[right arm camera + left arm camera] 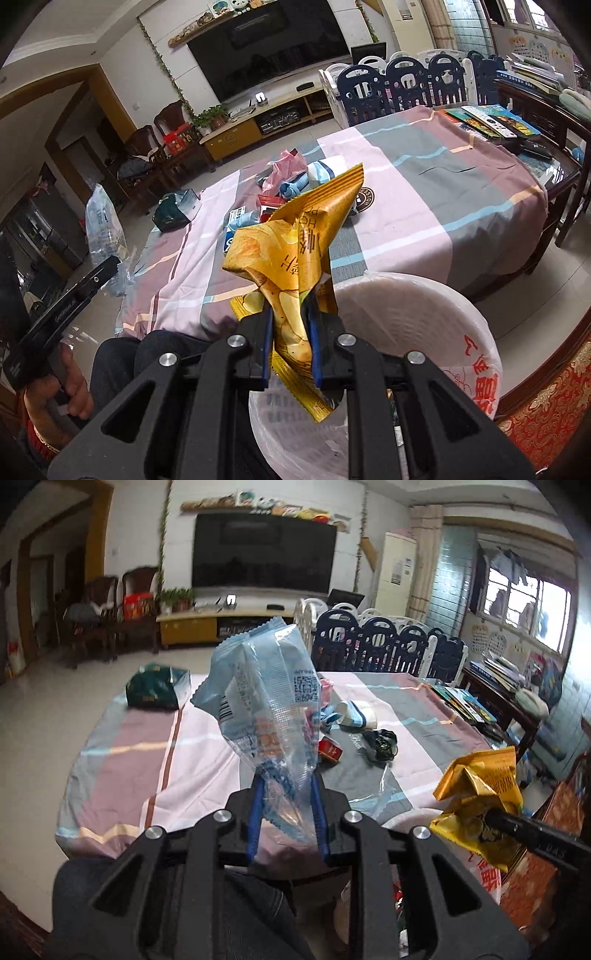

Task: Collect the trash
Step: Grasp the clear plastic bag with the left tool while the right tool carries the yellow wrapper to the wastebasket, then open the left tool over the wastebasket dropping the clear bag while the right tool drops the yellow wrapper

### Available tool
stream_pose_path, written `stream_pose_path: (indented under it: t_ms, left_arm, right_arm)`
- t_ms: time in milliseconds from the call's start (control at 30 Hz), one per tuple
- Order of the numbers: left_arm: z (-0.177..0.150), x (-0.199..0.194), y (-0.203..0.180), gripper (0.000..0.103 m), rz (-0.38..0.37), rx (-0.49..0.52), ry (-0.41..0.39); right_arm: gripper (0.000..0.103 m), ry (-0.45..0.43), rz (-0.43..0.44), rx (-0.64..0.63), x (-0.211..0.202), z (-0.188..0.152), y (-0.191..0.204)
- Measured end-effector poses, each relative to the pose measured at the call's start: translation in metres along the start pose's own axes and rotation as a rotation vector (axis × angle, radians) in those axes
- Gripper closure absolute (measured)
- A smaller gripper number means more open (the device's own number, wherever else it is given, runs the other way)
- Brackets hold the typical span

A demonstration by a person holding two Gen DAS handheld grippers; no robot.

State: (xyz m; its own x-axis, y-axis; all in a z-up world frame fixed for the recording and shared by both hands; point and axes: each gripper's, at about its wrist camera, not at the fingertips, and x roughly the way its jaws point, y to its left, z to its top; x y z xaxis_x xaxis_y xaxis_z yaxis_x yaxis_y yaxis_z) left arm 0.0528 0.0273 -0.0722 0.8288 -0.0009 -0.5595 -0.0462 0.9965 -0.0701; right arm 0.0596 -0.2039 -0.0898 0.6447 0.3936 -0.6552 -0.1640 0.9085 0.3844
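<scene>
A crumpled pale-blue and clear plastic snack wrapper [266, 701], printed with a barcode and a square code, stands up out of the left gripper [286, 812], whose blue-padded fingers [256, 805] pinch its lower end above the near edge of the table. To its right, a creased yellow-gold foil snack bag [295, 258] is clamped the same way in the right gripper [290, 343], jaws pressed together on the bag's crushed base; it hangs just over the rim of a white plastic bin liner with red lettering [476, 369] stretched open beside the table.

More litter lies on the striped pink, grey and mauve tablecloth [147, 760]: a small red carton [330, 751], a black crumpled scrap [382, 743], a white and blue striped paper cup on its side [356, 712], a pink plastic bag [284, 170] and, near the far left corner, a dark green box [157, 692]. A row of books [491, 122] sits at the table's right end.

A hand [62, 387] grips the left tool's handle in the right wrist view. Behind the table stand a navy and white plastic playpen fence [388, 642], a large dark wall-mounted television [264, 552] and a low yellow media cabinet [188, 627].
</scene>
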Motion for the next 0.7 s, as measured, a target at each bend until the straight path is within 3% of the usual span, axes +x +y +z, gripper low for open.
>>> stream_pose_path:
  t_ms: [167,467,700]
  left_arm:
    - [-0.007,-0.013,-0.035,0.078,-0.066,0.102,0.01]
    - [-0.03,0.0,-0.081,0.078,-0.233,0.239,0.14]
    - [-0.05,0.02,-0.096,0.078,-0.294,0.283,0.241]
  right_arm:
    - [0.086,-0.038,-0.036,-0.009,-0.029,-0.001,-0.011]
    - [0.086,-0.064,-0.073,0.069,-0.049,-0.002,-0.046]
    - [0.086,-0.053,-0.102,0.118,-0.047,-0.006,-0.062]
